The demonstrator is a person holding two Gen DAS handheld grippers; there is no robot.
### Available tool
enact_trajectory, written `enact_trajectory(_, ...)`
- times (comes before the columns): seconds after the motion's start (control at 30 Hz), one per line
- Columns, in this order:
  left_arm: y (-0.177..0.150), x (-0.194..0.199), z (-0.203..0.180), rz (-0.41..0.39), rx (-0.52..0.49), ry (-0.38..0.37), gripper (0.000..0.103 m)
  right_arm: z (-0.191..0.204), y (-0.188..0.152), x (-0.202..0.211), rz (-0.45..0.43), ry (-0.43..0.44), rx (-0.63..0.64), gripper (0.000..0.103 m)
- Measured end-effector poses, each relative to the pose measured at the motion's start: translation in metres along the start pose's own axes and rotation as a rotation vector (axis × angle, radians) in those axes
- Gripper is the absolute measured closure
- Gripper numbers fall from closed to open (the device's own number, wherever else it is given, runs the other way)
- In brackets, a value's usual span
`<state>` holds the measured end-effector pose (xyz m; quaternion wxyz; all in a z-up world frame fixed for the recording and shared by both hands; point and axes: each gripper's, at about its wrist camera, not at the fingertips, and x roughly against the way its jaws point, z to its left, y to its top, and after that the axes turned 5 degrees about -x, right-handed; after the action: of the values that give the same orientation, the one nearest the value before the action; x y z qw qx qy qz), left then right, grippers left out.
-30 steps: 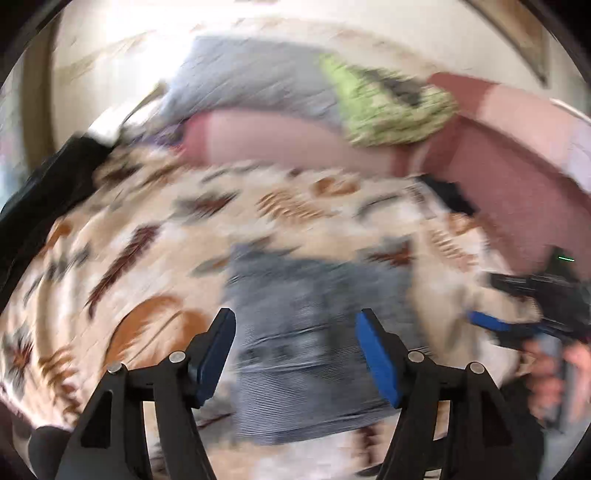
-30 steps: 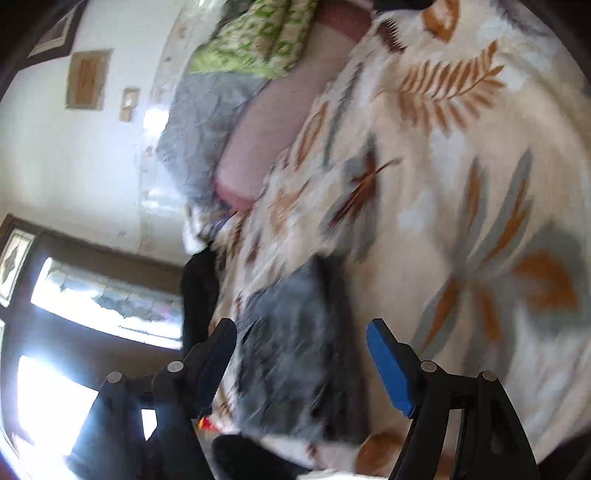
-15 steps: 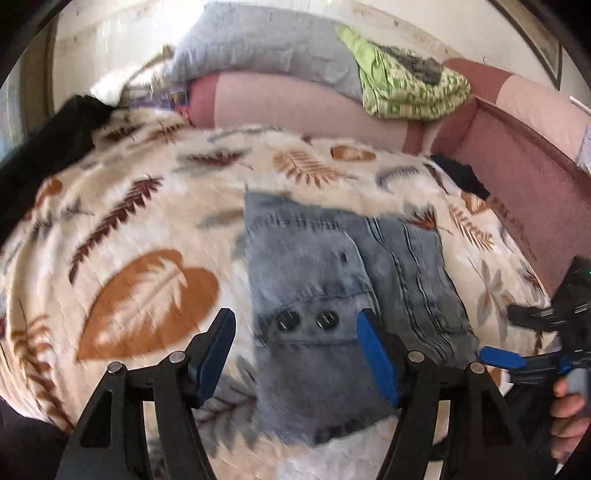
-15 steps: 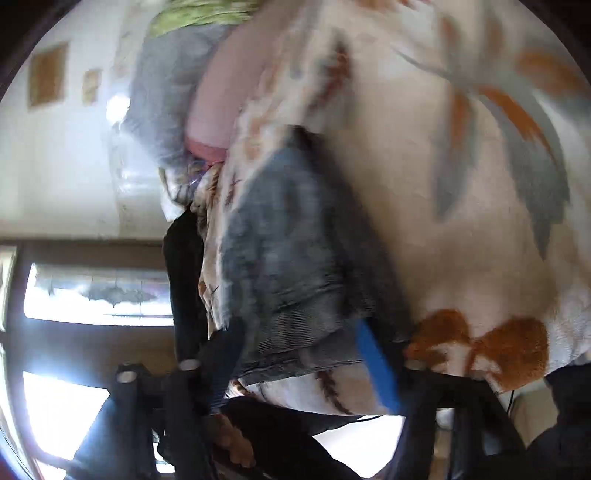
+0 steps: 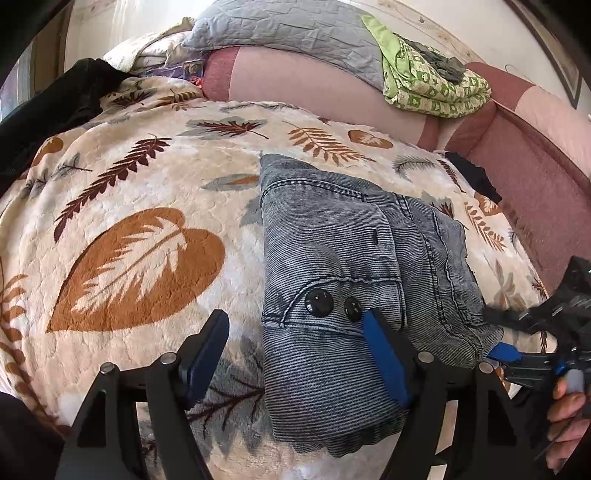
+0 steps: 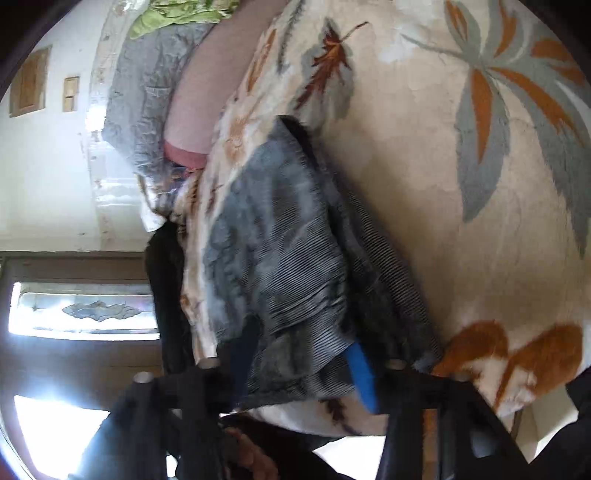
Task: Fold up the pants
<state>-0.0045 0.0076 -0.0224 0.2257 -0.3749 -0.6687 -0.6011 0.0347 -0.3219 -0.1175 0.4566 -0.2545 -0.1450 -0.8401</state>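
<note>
Pants (image 5: 354,280), grey-blue denim, lie folded into a compact stack on a cream blanket (image 5: 133,206) printed with brown and grey leaves; two dark buttons (image 5: 319,302) face upward on the top layer. Left gripper (image 5: 295,354) hovers above the near edge of the stack with its fingers spread wide: the left pad is over bare blanket, and the blue right pad (image 5: 384,358) sits over the denim just beside the buttons, holding nothing. Right gripper (image 6: 301,365), seen at the stack's right-hand near corner in the left wrist view (image 5: 517,354), has its fingers on either side of the fabric edge; in the right wrist view the denim (image 6: 280,266) fills the gap between the blue pad (image 6: 360,373) and the dark opposite finger, though whether the pads press the cloth cannot be told. Behind the blanket, a pink bolster (image 5: 303,85) carries a grey quilted pillow (image 5: 288,26) and a folded green patterned cloth (image 5: 436,85). A dark garment (image 5: 48,110) lies at the blanket's far left.
</note>
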Motion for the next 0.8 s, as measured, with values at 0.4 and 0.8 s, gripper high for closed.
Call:
enact_trajectory(0.4,-0.002,0.001,-0.001,-0.011,-0.013,0.021,0.022,0.061,-0.043,0.033,-0.189,-0.201,0.345,0.096)
enact_trajectory(0.8,-0.003,0.0,0.001,-0.01,-0.011,0.02,0.019,0.024,-0.027,0.03,-0.067,0.012,0.106,0.036)
